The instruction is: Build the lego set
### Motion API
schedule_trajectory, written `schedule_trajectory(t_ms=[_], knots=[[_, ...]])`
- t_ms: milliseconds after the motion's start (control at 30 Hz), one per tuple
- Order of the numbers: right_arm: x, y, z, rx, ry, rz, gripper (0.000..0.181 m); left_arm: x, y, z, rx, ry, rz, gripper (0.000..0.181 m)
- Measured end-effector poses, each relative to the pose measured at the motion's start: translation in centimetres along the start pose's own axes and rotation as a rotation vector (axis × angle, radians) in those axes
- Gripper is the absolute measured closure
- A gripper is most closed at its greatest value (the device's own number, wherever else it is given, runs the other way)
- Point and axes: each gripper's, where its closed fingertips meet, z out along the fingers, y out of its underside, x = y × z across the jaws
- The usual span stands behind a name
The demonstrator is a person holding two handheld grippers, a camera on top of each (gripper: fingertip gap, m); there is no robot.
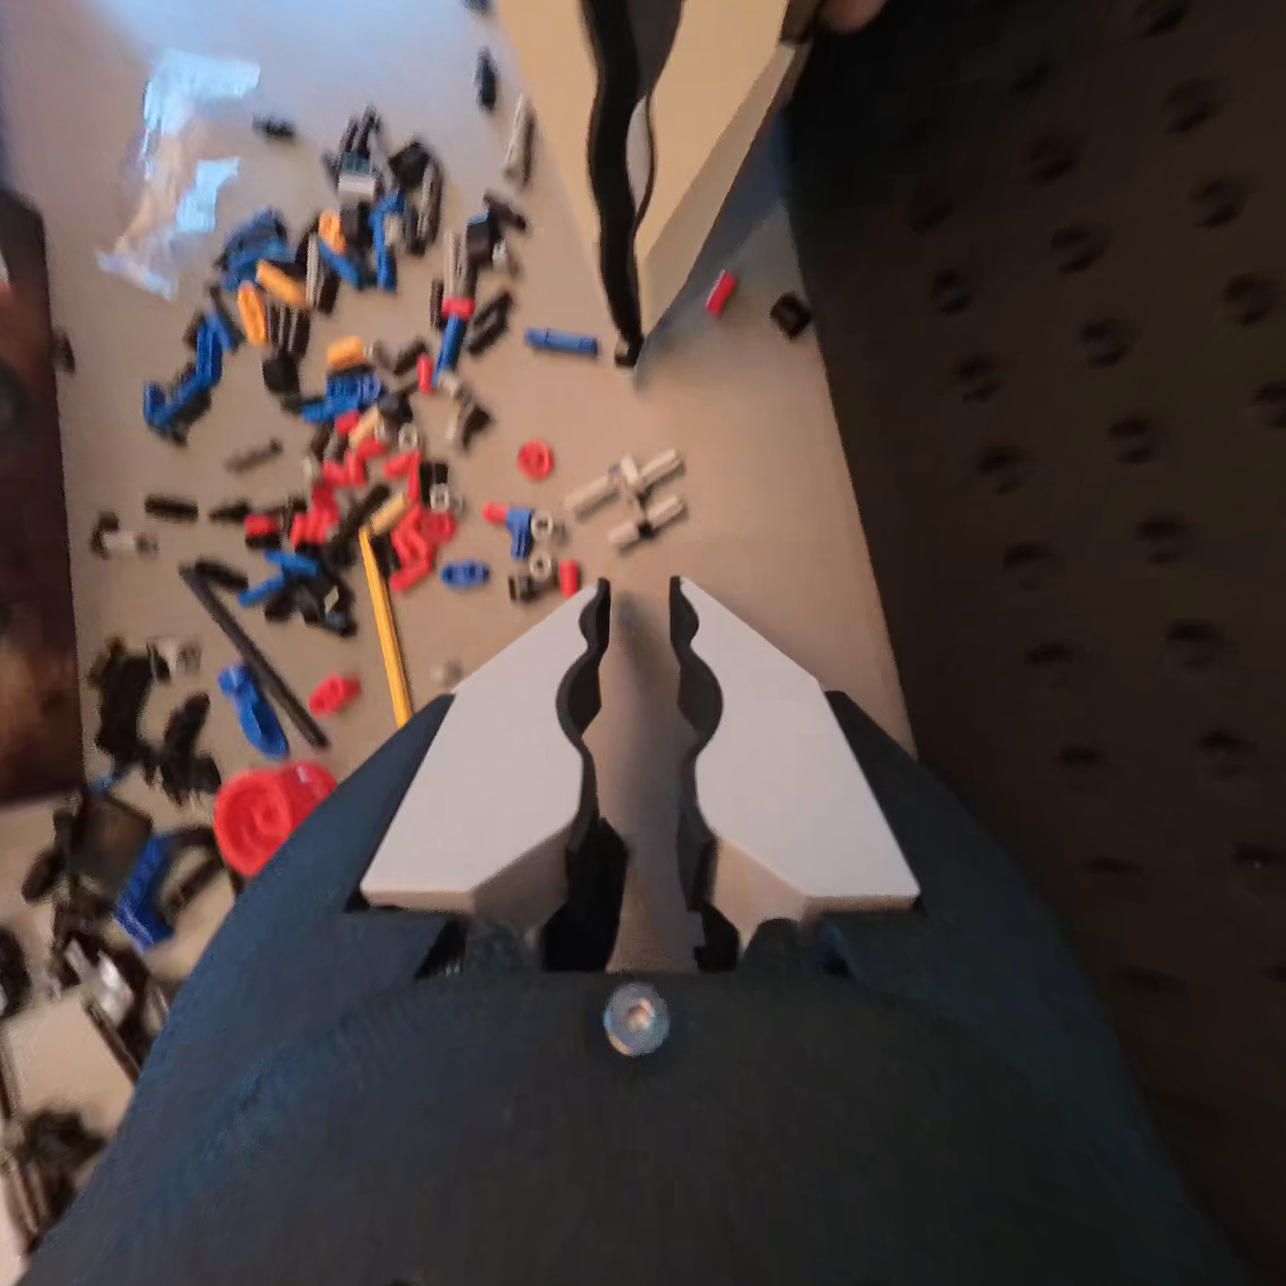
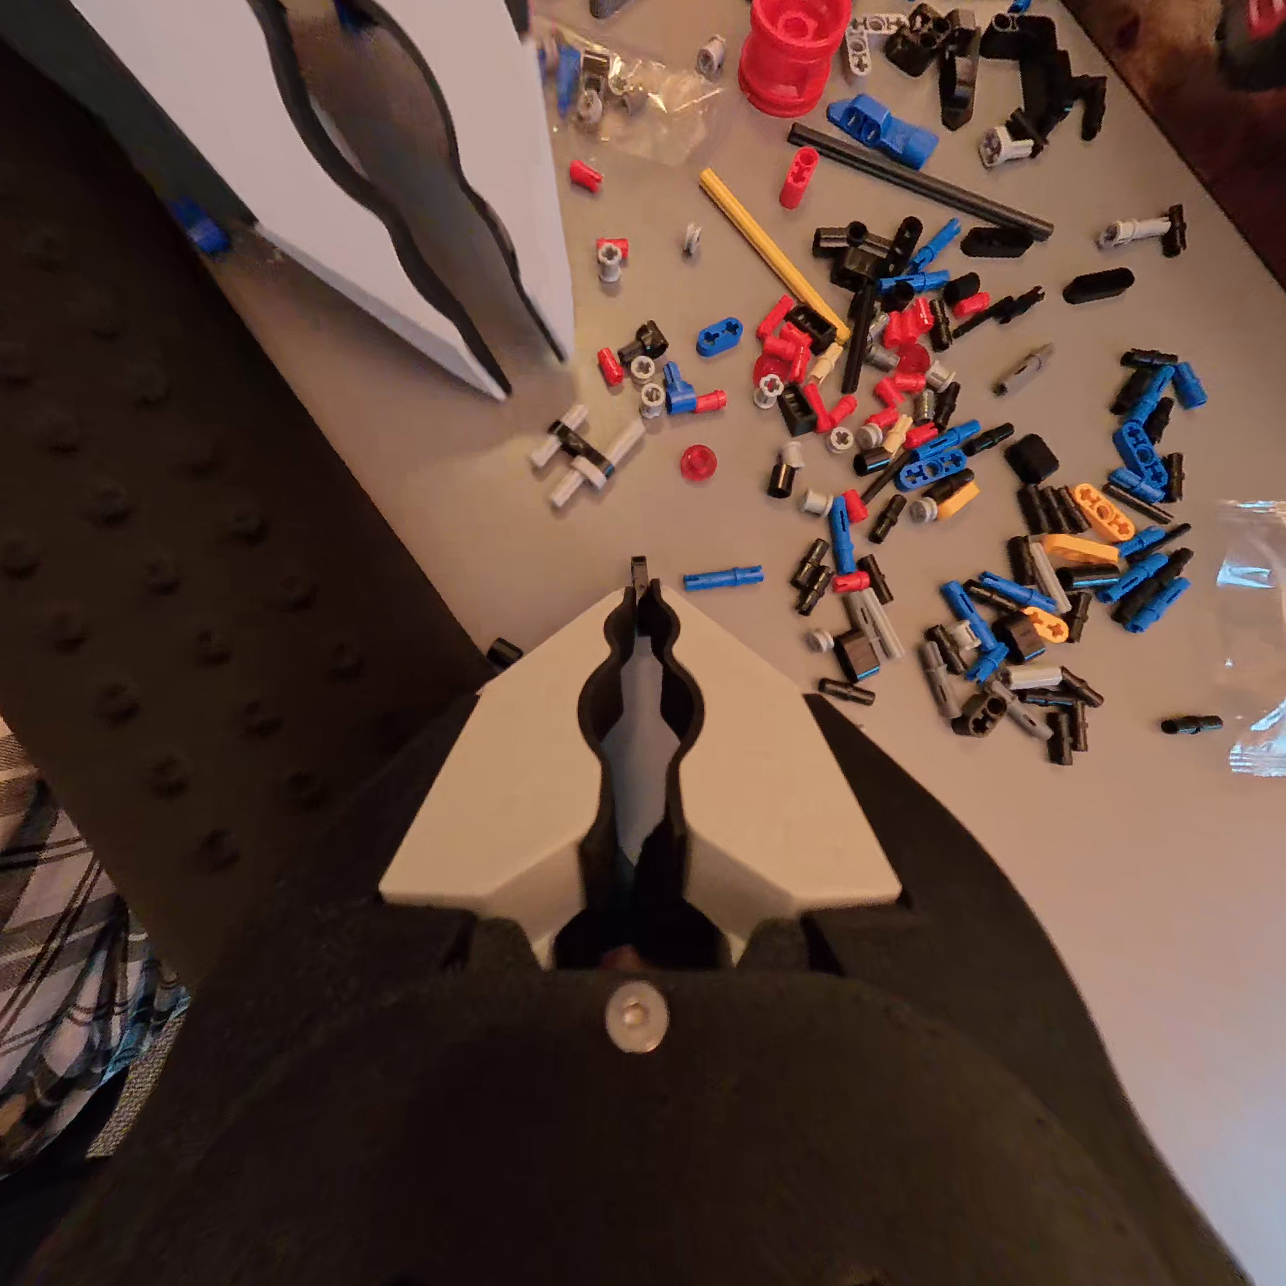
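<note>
1. The right gripper (image 2: 641,588) is clenched on a small black pin (image 2: 638,569), whose end pokes out just past its closed fingertips above the grey table (image 2: 1044,905). By the look of it, the step in hand is carrying a freshly picked connector toward a part that takes it.

2. Just beyond and to the right of those fingertips lies a blue pin (image 2: 724,577), apart from the held one; a black piece (image 2: 504,653) sits close on the left.

3. The left gripper (image 1: 638,591) hangs released, with a clear gap between its tips and nothing in them. Its view is blurred.

4. Further ahead of the right gripper, near the left gripper's tips, rests a small grey-and-black sub-assembly (image 2: 588,452), a likely host for the pin; that is a judgement only.

5. The next move calls for aligning the pin with a hole and steadying the receiving part, probably with the free left gripper.

6. Farthest out, loose lego pieces (image 2: 905,390) spread right, with a red wheel hub (image 2: 790,52) and a yellow axle (image 2: 769,254) beyond.
</note>
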Motion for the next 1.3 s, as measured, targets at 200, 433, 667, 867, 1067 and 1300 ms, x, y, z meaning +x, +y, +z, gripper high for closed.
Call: schedule_trajectory(t_ms=[200,433,667,867,1067,1300], knots=[[-0.8,-1.1,0.7,0.016,-0.029,-0.03,0.179,0.3,2.0,-2.0,-0.061,-0.028,-0.037,0.159],[-2.2,-2.1,1.9,-0.024,-0.05,-0.086,0.179,0.1,-0.2,0.0,0.01,0.026,-0.055,0.156],[-2.9,-3.2,2.8,-0.012,-0.089,-0.107,0.179,0.1,-0.6,0.2,0.026,0.052,-0.024,0.148],[-3.0,-3.9,2.3,0.024,-0.102,-0.109,0.179,-0.2,0.1,-0.2,0.028,0.063,-0.029,0.146],[0.6,-2.0,1.4,-0.017,0.0,0.004,0.179,-0.2,-1.1,0.7,0.045,0.036,-0.021,0.153],[0.5,-2.4,2.5,-0.015,-0.046,0.098,0.179,-0.4,-1.3,0.9,0.049,0.004,-0.036,0.161]])
